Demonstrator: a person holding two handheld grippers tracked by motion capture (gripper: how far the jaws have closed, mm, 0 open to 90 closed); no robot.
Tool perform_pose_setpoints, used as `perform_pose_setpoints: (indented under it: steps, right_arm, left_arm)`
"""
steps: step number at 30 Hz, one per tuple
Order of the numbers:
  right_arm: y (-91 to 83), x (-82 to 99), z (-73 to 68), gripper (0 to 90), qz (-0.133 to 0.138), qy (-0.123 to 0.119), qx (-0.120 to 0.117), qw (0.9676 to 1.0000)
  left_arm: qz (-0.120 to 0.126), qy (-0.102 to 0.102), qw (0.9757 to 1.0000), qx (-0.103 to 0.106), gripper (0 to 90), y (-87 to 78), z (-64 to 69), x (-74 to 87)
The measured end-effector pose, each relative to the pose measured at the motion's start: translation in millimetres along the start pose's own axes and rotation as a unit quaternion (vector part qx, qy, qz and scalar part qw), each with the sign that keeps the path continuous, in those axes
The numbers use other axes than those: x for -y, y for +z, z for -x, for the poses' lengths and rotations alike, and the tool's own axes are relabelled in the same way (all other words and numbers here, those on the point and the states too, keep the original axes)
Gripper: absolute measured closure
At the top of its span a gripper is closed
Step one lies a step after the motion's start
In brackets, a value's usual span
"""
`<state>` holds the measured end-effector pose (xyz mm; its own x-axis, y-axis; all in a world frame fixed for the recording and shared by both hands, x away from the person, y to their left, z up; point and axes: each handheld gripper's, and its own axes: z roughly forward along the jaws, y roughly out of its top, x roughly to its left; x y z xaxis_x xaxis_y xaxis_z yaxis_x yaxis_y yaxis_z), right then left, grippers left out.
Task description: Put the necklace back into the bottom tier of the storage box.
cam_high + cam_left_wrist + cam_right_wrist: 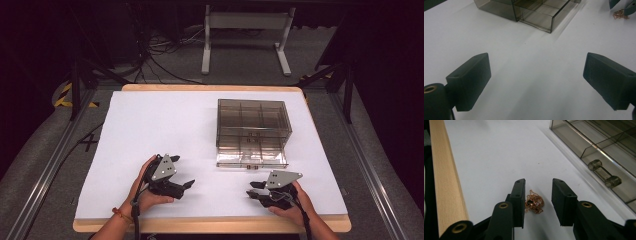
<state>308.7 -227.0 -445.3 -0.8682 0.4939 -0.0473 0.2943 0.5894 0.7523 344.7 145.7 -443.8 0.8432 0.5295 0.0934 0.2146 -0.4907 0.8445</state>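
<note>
A small tangle of rose-gold chain (534, 204) lies on the white table cover, between the jaws of my right gripper (537, 192). It rests against one jaw and sits apart from the other, so the gripper is open. In the high view that right gripper (254, 189) is low at the front right, pointing left. My left gripper (189, 186) is at the front left, pointing right. Its jaws (536, 75) stand wide open over bare cover with nothing between them. The chain (620, 14) also lies far off in the left gripper view, under the other gripper's tips.
A smoky clear compartment box (252, 120) stands right of the table's centre, its bottom drawer (251, 159) pulled out toward me. The drawer's clear bar handle (604, 173) is close to my right gripper. The table's wooden front edge (444, 182) runs just behind both hands.
</note>
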Motion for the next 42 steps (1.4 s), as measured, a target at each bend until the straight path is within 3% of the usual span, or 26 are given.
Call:
perform_pose_setpoints:
  steps: [8, 13, 19, 25, 30, 42]
  right_arm:
    - [5.2, -0.1, 3.3, 67.9, -0.007, 0.018, -0.009, 0.9998]
    - [5.3, 0.5, 6.4, 75.1, -0.007, 0.032, -0.008, 0.9994]
    - [5.1, -0.6, -2.4, 85.7, -0.011, 0.002, 0.006, 0.9999]
    - [4.8, 0.1, -2.2, 86.8, -0.007, 0.008, 0.004, 0.9999]
    - [3.1, -0.4, -5.1, 87.3, -0.009, -0.002, 0.015, 0.9998]
    - [-12.8, -5.5, -3.0, 87.3, 0.027, -0.001, 0.025, 0.9993]
  left_arm:
    - [-0.012, -0.004, 0.9999, 0.007, 6.0, 2.9, -1.0, 1.1]
    - [-0.017, -0.003, 0.9998, 0.006, 6.0, 3.1, -1.7, 1.4]
    - [-0.021, -0.003, 0.9998, 0.006, 6.6, 2.6, -2.8, 2.0]
    - [-0.015, -0.004, 0.9999, 0.008, 6.8, 1.8, -2.5, 1.5]
    - [-0.014, -0.005, 0.9999, 0.006, 7.0, 1.6, -3.1, 1.5]
    - [-0.015, -0.008, 0.9998, 0.006, 6.7, 2.4, -3.8, 1.8]
